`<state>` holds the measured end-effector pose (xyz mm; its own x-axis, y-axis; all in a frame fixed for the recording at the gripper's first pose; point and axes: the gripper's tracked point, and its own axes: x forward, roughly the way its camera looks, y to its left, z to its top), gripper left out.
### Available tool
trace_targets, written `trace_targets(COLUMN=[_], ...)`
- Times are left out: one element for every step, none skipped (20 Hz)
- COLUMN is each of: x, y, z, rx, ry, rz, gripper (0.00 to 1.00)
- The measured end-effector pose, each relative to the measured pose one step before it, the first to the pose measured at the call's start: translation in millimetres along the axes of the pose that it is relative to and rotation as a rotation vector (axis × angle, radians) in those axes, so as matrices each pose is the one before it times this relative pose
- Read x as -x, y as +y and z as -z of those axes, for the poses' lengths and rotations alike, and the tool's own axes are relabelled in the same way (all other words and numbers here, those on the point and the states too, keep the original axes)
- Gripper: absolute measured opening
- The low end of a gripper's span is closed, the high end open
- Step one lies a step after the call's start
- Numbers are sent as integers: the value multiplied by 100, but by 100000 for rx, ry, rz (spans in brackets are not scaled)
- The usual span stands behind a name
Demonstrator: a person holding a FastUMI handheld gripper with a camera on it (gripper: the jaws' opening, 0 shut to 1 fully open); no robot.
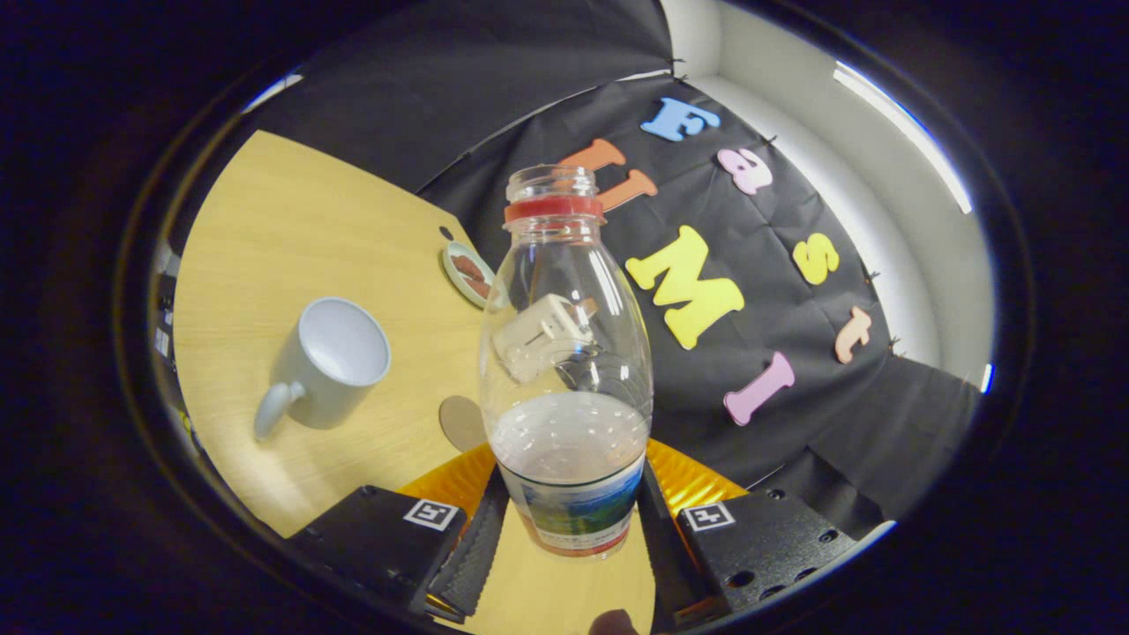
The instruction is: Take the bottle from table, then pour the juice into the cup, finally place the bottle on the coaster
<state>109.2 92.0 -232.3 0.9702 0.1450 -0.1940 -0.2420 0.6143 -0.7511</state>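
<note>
Tabletop (291, 220); bottle (564, 370) upright, gripper-clamped (569, 538)

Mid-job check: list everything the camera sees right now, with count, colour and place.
bottle: one, clear with a red neck ring, uncapped, partly filled with pale juice, held between the claw's fingers above the table
cup: one, white, empty as far as visible, on the table beyond the fingers, off to the side of the bottle
small dish: one, pale rim with reddish-brown inside, near the table's far edge behind the bottle
coaster: one, tan disc, beside the bottle's lower half
table: one, light wood
claw: one, both fingers pressing the bottle's labelled base
</note>
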Motion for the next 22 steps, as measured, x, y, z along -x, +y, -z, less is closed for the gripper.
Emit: trace_targets(x=[372,314,325,121,140,131,84,18,-16,207,-3,-194,-251,-392,-456,-502,-567,-576,-324,-608,-704,-994], y=[-723,-654,-657,-424,-259,-187,-269,-307,-478,-484,-257,-388,-268,-162,-164,-246,-82,-139,-291,-302,-280,-353], z=[-281,-253,-274,-212,-261,-155,-205,-301,-350,-663,-712,-737,-695,-474,-508,-261,-387,-197,-131,-315,-648,-677], rx=[-4718,-3755,-4936,-4905,-4760,-4413,-4065,-3607,-3183,-3410,-3578,-4854,-4293,-4381,-4352,-4073,-4980,-4682,-4239,-3156,-2280,-1404], ry=[-1736,-1346,-1647,-1171,-678,-382,-128,-204,-470,-1657,-1326,-1596,-1088,-613,-344,606,166,960,987,864,327,-646], rz=[1321,1242,1305,569,-332,-700,-541,-772,-155,370,-247,-169,-440,-611,-820,-743,-1055,-907,-495,-294,446,708], gripper=[78,78,78,78,78,78,77,78,78,78,78,77,77,77,77,77,77,77,77,77,77,77])
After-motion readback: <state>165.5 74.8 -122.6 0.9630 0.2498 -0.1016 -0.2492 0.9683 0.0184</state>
